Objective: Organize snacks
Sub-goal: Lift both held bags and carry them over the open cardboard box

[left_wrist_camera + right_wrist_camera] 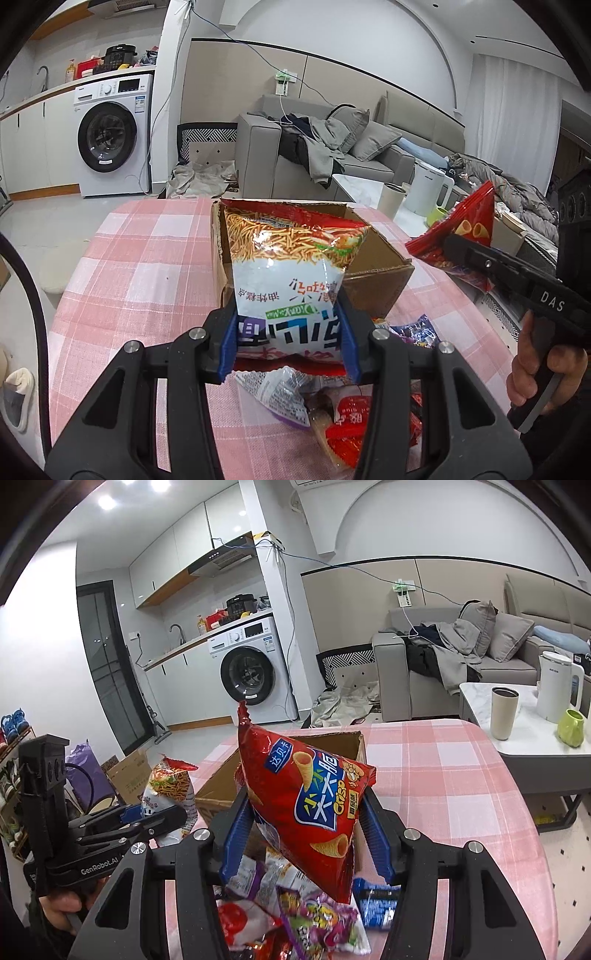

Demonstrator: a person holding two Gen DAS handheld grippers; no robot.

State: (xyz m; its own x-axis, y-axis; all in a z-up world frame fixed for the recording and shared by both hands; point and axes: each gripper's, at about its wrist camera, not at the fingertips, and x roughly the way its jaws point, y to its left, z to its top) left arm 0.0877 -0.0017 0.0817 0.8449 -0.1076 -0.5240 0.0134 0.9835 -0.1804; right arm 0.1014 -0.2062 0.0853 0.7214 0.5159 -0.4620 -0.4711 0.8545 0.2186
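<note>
My left gripper (290, 338) is shut on a white and red noodle-snack bag (291, 266), lifted above the table in front of the open cardboard box (380, 254). That bag (170, 790) and the left gripper (147, 816) also show at the left of the right wrist view. My right gripper (306, 834) is shut on a red cone-crisp bag (306, 805), held tilted over the box (218, 786). The same red bag (458, 236) appears at the right of the left wrist view. A pile of loose snack packets (295, 912) lies on the cloth under both grippers.
The table wears a pink checked cloth (147, 258). Beyond its far right stands a low marble table (532, 723) with a cup, a white kettle and a green mug. A grey sofa (332, 155) and a washing machine (110, 136) are further back. A person's hand (543, 369) grips the right tool.
</note>
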